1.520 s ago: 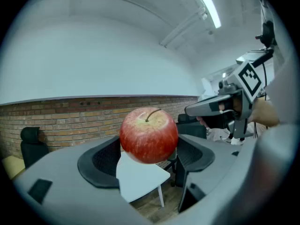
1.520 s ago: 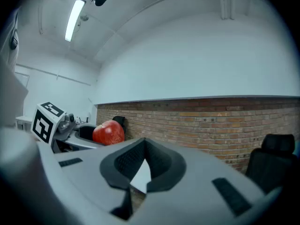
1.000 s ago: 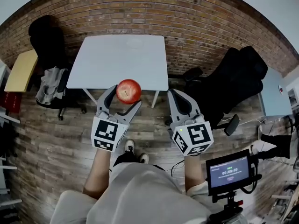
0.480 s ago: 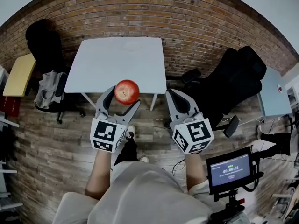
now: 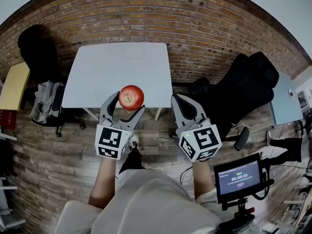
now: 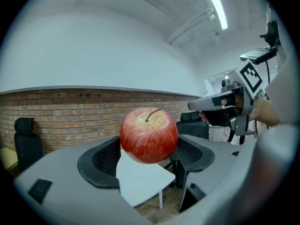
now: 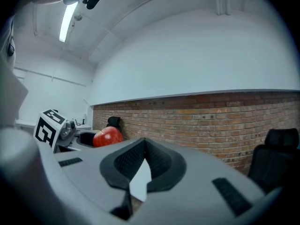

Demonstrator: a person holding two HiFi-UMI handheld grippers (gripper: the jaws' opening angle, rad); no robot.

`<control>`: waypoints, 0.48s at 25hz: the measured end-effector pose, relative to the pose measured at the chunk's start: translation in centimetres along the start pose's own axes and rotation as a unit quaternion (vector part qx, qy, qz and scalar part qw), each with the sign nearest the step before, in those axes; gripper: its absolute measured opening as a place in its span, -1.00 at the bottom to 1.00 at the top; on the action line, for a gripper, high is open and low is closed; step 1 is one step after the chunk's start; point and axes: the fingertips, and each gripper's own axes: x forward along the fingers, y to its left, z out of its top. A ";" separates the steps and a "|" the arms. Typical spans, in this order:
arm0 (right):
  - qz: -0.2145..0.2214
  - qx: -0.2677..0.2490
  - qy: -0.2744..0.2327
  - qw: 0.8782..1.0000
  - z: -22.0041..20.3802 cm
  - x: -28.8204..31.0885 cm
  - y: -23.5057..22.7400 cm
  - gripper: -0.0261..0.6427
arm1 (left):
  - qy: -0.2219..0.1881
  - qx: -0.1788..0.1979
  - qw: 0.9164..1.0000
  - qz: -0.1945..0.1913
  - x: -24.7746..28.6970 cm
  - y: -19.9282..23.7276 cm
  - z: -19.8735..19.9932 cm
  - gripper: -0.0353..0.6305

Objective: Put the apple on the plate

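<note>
Brick wall backs a white table on a wooden floor; seen against the table's near edge, the left gripper clamps the red apple between its jaws, stem up, well clear of the tabletop; the right gripper hangs just beside it, jaws drawn together on nothing, seemingly touching at the tips; a black chair stands to the right.
</note>
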 end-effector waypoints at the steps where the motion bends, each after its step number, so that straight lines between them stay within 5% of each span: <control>1: -0.001 0.000 0.001 1.000 0.1 0.9 -0.4 -0.92 | 0.000 -0.001 1.000 -0.003 0.8 0.6 0.0 0.24; 12: -0.012 0.000 0.014 1.000 0.0 10.0 -4.1 -0.91 | -0.002 0.002 1.000 -0.028 9.3 6.7 -0.4 0.24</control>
